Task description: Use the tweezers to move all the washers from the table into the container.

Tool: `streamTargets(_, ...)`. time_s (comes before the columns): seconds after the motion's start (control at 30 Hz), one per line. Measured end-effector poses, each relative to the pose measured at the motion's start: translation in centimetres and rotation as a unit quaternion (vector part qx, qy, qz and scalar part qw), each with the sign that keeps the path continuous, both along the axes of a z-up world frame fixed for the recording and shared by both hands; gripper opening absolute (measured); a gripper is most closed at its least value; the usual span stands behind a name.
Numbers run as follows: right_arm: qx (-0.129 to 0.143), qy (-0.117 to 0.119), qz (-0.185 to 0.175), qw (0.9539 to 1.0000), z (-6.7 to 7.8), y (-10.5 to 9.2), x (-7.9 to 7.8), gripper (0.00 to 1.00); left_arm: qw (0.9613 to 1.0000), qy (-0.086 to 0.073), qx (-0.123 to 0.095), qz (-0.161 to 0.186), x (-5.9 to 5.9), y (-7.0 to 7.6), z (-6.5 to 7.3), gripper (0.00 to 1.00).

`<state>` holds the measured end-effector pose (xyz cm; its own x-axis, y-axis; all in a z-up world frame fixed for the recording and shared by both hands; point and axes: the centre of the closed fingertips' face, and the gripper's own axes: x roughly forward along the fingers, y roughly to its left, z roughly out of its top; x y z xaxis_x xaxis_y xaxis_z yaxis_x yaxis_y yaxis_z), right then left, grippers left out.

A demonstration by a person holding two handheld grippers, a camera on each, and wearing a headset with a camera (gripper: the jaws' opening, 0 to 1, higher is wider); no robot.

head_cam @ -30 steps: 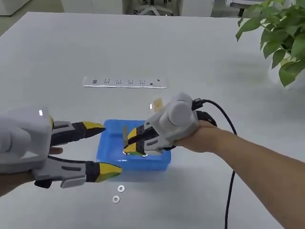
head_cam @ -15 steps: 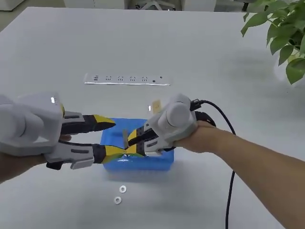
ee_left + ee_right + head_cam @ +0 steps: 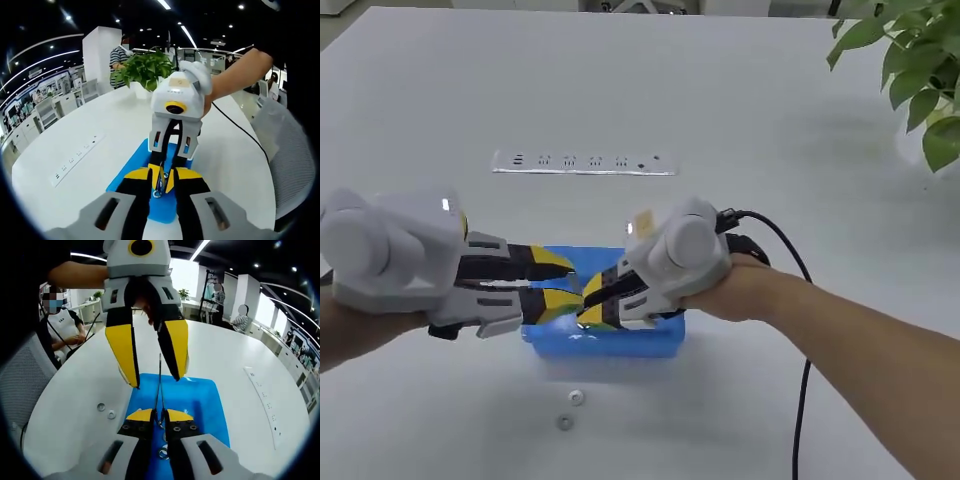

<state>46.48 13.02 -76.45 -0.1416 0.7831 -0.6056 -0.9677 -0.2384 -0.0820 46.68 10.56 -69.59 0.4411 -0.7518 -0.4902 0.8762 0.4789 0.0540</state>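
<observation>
The left gripper (image 3: 572,282) has swung right over the shallow blue plastic container (image 3: 620,345). Its jaws have narrowed but remain apart, straddling the thin metal tweezers (image 3: 160,385), which the right gripper (image 3: 588,305) clamps. Two small silver washers (image 3: 577,398) lie on the white table (image 3: 770,130) just near of the container, so transfer looks paused, probably for a regrip.

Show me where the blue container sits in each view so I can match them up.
Head view: container low centre, nearer the camera than the power strip.
Left gripper view: container lower centre, stretching away from the camera; strip to its left.
Right gripper view: container lower centre; strip to the right of it.
Shared landmark: the power strip.
</observation>
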Motion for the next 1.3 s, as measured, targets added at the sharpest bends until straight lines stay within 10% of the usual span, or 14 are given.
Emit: streamTargets(1.3,-0.005,-0.015,-0.008,0.9998,1.2,-0.3,-0.3,0.16,0.9992,-0.015,0.015,-0.035,-0.4,-0.9,1.4,0.05)
